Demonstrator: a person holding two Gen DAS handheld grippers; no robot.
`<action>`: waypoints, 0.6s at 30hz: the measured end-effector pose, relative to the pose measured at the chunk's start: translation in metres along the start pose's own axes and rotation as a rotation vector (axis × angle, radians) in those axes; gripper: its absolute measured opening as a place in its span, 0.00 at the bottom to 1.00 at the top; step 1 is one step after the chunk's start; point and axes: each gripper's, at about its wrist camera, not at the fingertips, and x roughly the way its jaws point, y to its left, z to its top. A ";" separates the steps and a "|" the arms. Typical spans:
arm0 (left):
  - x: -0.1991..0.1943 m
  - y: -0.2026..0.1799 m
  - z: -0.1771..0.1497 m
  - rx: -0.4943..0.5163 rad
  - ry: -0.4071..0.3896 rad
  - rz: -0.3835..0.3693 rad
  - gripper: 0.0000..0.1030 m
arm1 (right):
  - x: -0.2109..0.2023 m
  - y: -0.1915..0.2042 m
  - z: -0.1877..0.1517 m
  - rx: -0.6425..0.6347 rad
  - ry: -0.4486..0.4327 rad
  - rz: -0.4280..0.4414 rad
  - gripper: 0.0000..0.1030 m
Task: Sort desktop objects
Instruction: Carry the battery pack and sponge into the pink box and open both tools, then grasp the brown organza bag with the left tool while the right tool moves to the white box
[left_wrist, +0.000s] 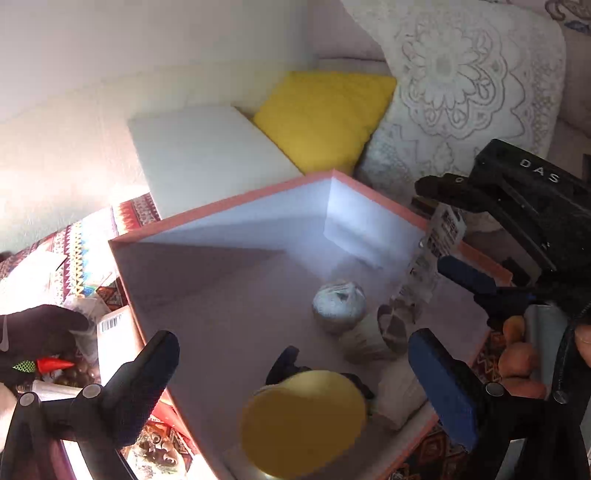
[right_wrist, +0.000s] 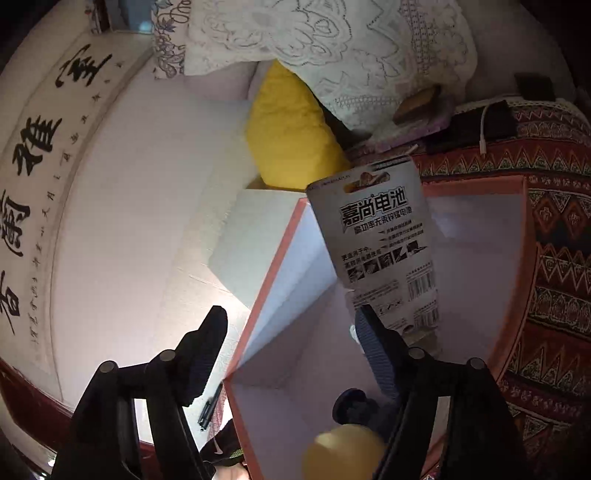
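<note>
**Letting the battery card fall inside the box**

Both grippers hang over the pink-rimmed white cardboard box (left_wrist: 236, 221). The right gripper (right_wrist: 291, 354) has its jaws spread; the grey printed battery blister card (right_wrist: 384, 243) leans on one finger, over the box interior, seemingly unclamped. The left gripper (left_wrist: 295, 384) is also spread, holding nothing. A round yellow disc (left_wrist: 303, 421) and a crumpled silver ball (left_wrist: 338, 304) lie inside the box. To do this well, keep the card clear of the rim and draw the finger away gently so it drops flat.

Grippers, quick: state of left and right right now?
Left gripper: open, holding nothing, above the pink box.
Right gripper: open; battery card leans on one finger, apparently being released.
</note>
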 end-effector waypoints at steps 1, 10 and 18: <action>-0.002 0.005 0.000 -0.016 -0.001 0.001 0.99 | 0.001 0.005 -0.004 -0.013 0.009 0.005 0.77; -0.022 0.106 -0.052 -0.224 0.017 0.117 0.99 | 0.012 0.045 -0.043 -0.115 0.098 0.088 0.77; 0.008 0.172 -0.142 -0.404 0.177 0.117 0.99 | 0.026 0.076 -0.076 -0.197 0.172 0.133 0.77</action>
